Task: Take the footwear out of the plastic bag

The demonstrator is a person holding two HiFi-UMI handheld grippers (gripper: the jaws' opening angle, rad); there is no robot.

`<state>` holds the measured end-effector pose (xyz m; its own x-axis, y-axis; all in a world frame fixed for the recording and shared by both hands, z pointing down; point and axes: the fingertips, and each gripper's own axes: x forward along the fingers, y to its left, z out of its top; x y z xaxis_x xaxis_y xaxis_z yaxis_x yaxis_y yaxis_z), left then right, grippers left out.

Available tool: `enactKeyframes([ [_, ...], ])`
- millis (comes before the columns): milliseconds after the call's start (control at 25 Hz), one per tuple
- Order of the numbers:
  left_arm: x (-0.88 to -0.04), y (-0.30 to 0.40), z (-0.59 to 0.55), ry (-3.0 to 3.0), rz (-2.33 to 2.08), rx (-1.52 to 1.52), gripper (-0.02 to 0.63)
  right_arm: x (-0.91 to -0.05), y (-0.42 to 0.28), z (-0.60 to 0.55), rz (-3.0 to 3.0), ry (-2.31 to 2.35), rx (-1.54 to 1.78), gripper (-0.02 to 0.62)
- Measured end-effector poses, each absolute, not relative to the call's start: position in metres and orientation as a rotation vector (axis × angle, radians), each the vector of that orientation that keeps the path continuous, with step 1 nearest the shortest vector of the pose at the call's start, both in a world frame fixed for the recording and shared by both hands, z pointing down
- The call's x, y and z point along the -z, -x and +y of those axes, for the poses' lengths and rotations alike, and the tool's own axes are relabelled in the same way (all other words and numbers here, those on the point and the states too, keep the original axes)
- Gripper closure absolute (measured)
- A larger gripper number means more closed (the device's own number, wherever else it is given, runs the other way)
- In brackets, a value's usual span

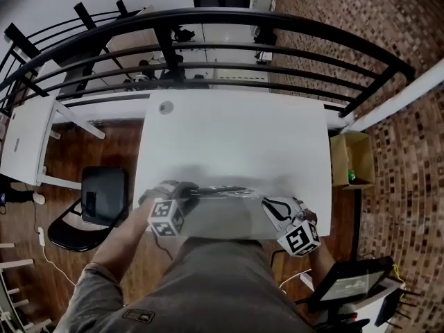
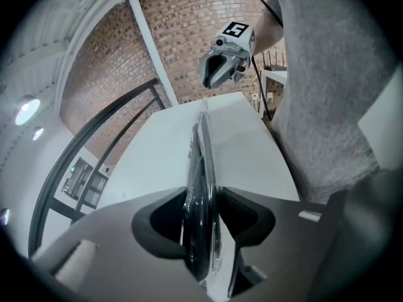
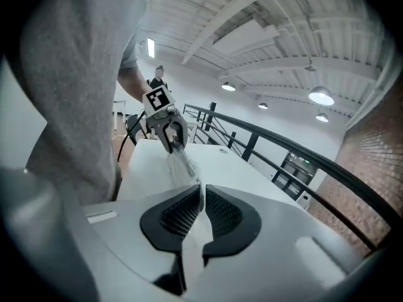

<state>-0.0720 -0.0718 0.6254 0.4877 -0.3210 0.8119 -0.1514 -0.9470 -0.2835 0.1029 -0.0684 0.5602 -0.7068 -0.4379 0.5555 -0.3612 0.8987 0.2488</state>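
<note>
Left gripper (image 2: pixel 203 218): jaws narrow, clamped on plastic bag (image 2: pixel 200 140) with dark footwear (image 2: pixel 201 190) inside. Right gripper (image 3: pixel 201 207): jaws almost together, pinching the bag's clear opposite end. Bag stretched between both grippers along the near edge of white surface (image 1: pixel 236 130). Black chair (image 1: pixel 97 203): left of surface.

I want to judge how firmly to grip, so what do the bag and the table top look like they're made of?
The bag: thin clear plastic film, glossy; it is see-through, crinkled and catches glints. The table top: smooth, matte white, with no grain or seams showing, likely laminate or painted board, though the look leaves that open.
</note>
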Motion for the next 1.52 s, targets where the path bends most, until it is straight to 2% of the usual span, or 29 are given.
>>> enactKeyframes([
  [280, -0.616, 0.073, -0.073, 2.592, 0.430, 1.360, 0.446, -0.595, -0.107, -0.063, -2.338, -0.444, 0.149, 0.538],
  [760, -0.604, 0.068, -0.057, 2.668, 0.383, 1.271, 0.443, -0.585, -0.104, -0.078, -2.395, -0.501, 0.099, 0.534],
  [1120, -0.597, 0.064, -0.055, 2.689, 0.373, 1.250, 0.442, -0.585, -0.100, -0.065, -2.436, -0.381, 0.041, 0.439],
  [1240, -0.597, 0.062, -0.055, 2.688, 0.365, 1.254, 0.441, -0.583, -0.107, -0.070, -2.440, -0.400, 0.037, 0.459],
  [1360, -0.596, 0.061, -0.055, 2.689, 0.360, 1.239, 0.440, -0.580, -0.116, -0.078, -2.439, -0.446, 0.053, 0.559],
  [1520, -0.592, 0.060, -0.052, 2.694, 0.337, 1.216, 0.440, -0.582, -0.117, -0.079, -2.429, -0.441, 0.075, 0.569],
])
